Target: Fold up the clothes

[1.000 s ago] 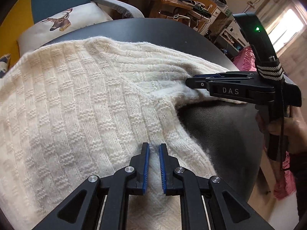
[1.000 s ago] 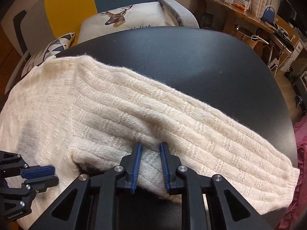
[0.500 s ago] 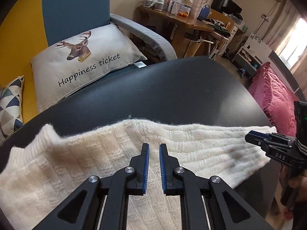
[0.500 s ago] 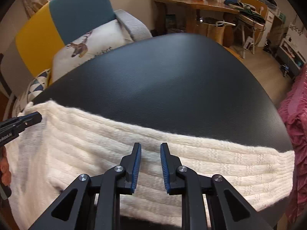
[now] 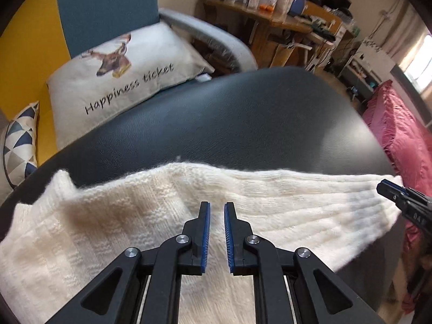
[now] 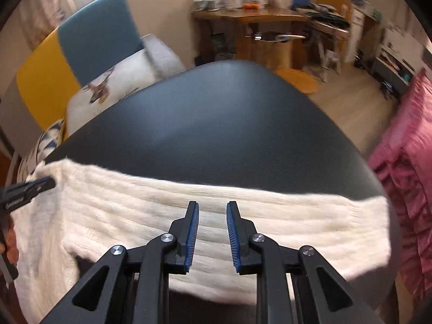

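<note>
A cream knit sweater lies across the near part of the black table, with its sleeve stretched to the right. My left gripper has its jaws nearly together on the knit where a raised ridge of cloth runs up to its tips. In the right wrist view it shows at the sweater's far left corner. My right gripper holds a slightly wider gap, with the sleeve filling it. From the left wrist view it sits over the cuff end. The near edge of the sweater is hidden under both grippers.
Beyond the table stands a yellow and blue armchair with a deer cushion. To the right of the table is pink ruffled fabric. A cluttered wooden desk stands at the back. A hand shows at the left edge.
Both cameras have risen and tilted up, from looking down on the knit to looking across the table. Neither jaw gap changed. The sweater has stayed at both sets of fingertips.
</note>
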Demonstrator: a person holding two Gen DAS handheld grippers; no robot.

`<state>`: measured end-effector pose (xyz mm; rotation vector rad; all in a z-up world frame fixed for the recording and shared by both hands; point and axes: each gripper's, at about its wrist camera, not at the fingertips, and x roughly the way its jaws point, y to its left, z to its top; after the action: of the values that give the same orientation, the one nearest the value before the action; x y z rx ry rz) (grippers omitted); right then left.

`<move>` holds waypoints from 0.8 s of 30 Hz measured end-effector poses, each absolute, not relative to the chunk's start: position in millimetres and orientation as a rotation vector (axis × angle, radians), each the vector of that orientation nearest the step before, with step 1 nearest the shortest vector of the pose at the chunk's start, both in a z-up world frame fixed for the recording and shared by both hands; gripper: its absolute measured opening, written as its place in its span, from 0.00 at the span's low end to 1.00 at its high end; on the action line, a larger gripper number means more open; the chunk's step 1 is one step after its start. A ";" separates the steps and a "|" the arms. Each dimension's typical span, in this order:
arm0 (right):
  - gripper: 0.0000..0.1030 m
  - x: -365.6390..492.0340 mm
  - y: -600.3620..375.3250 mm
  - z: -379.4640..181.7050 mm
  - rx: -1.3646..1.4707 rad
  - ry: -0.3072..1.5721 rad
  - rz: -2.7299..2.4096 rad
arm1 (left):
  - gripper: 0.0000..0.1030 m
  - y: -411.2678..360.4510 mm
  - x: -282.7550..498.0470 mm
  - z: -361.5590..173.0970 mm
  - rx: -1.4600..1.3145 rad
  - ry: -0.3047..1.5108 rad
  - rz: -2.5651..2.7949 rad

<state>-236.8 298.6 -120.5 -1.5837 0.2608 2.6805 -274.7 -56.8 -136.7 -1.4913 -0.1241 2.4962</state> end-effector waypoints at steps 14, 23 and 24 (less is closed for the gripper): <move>0.21 -230.5 233.1 -105.1 -1.604 0.184 2.880 | 0.11 -158.4 -153.5 -142.4 -1.531 -0.377 2.669; 0.21 -260.4 -37.0 -92.6 -1.852 -0.224 3.273 | 0.11 -282.0 -130.4 -136.8 -1.492 -0.515 2.858; 0.21 -264.8 -56.5 -95.0 -1.895 -0.243 3.271 | 0.11 -286.2 -137.6 -135.4 -1.488 -0.500 2.844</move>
<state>-264.8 -56.5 -95.0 -1.8948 -0.2426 3.2705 -137.6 -286.2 -135.4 -1.4878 -0.5005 2.8441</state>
